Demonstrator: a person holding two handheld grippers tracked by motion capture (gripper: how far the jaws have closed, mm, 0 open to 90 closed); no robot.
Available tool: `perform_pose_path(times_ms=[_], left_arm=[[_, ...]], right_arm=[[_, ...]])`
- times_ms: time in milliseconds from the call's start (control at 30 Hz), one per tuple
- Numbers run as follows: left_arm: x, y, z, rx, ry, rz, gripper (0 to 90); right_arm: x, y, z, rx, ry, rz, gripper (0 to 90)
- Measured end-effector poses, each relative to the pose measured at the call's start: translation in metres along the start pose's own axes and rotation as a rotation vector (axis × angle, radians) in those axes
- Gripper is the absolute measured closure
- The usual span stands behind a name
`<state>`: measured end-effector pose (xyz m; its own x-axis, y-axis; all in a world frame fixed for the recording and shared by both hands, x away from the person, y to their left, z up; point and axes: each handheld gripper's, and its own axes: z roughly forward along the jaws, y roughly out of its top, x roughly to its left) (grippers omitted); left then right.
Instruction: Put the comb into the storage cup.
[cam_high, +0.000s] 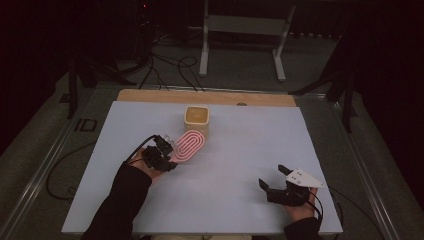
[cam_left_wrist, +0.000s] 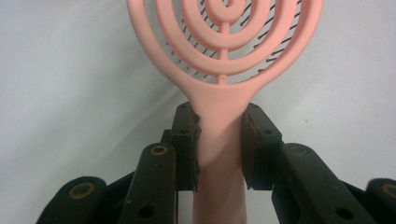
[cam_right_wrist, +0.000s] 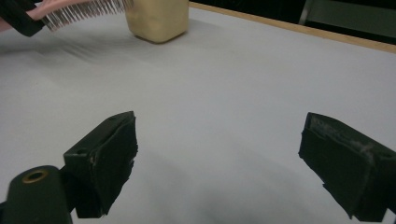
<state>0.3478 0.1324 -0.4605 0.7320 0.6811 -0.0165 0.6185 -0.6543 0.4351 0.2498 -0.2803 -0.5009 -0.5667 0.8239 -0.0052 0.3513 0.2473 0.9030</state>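
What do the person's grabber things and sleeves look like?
Both grippers, left and right, are black, with two blocky jaws and brass-coloured pivot pins. The right one carries a grey three-cornered plate. Black cables trail from them. The sleeves are black.

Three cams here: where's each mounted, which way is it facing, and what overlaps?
High view: above the person's side, looking forward and down on the white table; forearms, left gripper and right gripper show.
Left gripper view: rides that gripper, along its jaws shut on the pink plastic hairbrush.
Right gripper view: rides that gripper, across the table past open jaws toward the cream square container.
Shared: all three show the hairbrush.
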Motion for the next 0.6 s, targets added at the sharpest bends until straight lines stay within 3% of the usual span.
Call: perform_pose_path(times_ms=[167, 600], left_arm=[[-0.001, -0.002, -0.008, -0.06, 0.041, -0.009, 70.6], [0.001, -0.015, -0.016, -0.169, 0.052, -0.055, 70.6]], right_arm=[[0.0, 0.0, 0.0, 0.001, -0.001, -0.002, 11.1], [0.002, -0.001, 0.003, 0.011, 0.001, -0.013, 11.1]])
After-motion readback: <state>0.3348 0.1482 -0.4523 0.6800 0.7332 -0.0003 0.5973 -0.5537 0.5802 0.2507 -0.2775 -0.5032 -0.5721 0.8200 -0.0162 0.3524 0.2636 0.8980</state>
